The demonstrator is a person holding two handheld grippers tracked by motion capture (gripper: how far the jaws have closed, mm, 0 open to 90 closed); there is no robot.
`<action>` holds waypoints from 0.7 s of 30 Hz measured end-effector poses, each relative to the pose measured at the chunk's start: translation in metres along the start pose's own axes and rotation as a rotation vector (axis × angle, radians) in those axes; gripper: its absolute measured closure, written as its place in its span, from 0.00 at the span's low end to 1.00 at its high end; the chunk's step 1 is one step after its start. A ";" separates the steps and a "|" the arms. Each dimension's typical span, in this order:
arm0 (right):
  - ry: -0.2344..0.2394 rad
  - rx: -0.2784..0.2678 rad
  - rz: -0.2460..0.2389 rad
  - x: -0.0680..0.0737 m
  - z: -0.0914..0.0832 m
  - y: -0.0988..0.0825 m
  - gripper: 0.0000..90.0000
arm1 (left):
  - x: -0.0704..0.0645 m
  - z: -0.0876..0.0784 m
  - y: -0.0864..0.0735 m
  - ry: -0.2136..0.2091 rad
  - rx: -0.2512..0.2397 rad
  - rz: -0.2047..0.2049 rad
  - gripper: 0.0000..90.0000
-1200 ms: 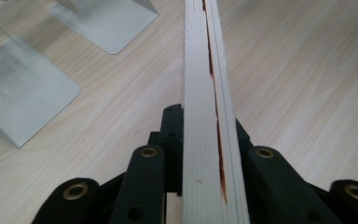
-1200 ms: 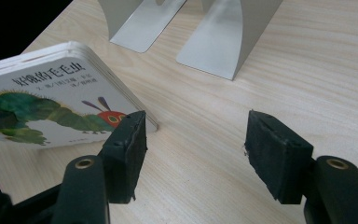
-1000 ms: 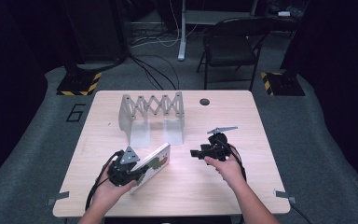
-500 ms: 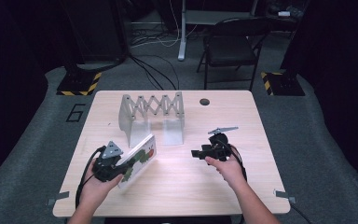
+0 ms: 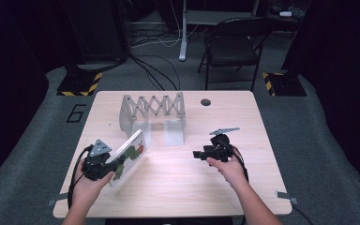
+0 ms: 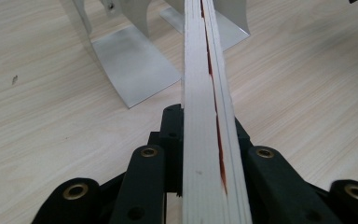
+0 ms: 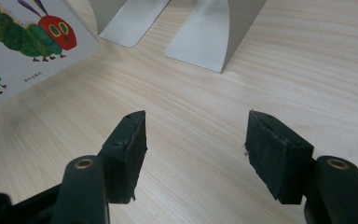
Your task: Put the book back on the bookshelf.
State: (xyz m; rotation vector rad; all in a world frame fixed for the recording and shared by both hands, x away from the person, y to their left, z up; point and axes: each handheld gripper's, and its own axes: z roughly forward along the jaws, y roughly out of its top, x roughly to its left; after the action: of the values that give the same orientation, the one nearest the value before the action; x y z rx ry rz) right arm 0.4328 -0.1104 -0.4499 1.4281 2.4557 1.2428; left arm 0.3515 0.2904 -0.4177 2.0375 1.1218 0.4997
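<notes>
A picture book with a green caterpillar on its white cover stands on edge, tilted, at the table's front left. My left gripper is shut on its near end. In the left gripper view the book's page edges run straight out between the jaws of the left gripper toward the metal accordion rack. The rack stands at the table's back middle. My right gripper rests at the right, pointing left, open with nothing in it. In its own view the right gripper faces bare wood, the book cover and the rack's feet.
A round cable hole sits in the wooden table to the right of the rack. A folding chair stands on the floor behind the table.
My left gripper has carried the book to the left and a little farther from the person. The right gripper has not moved.
</notes>
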 end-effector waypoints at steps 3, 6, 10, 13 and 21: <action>-0.003 -0.001 -0.001 -0.002 0.001 -0.001 0.43 | 0.002 -0.001 -0.001 0.020 0.008 -0.018 0.84; -0.006 -0.004 -0.007 -0.002 0.002 -0.002 0.43 | 0.001 -0.001 0.000 0.037 0.005 -0.025 0.84; -0.010 0.007 -0.002 -0.002 0.001 -0.002 0.42 | 0.003 0.000 0.006 0.056 0.011 -0.025 0.84; -0.010 -0.002 -0.004 -0.004 0.000 -0.003 0.42 | 0.006 0.002 0.013 0.076 0.001 -0.041 0.84; -0.011 -0.015 0.026 -0.007 -0.005 -0.002 0.42 | 0.013 0.017 0.034 0.123 0.011 -0.047 0.84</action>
State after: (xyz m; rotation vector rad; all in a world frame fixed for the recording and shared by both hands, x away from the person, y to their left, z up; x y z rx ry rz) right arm 0.4333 -0.1194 -0.4506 1.4645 2.4229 1.2522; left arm 0.3882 0.2825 -0.4034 2.0074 1.2441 0.6035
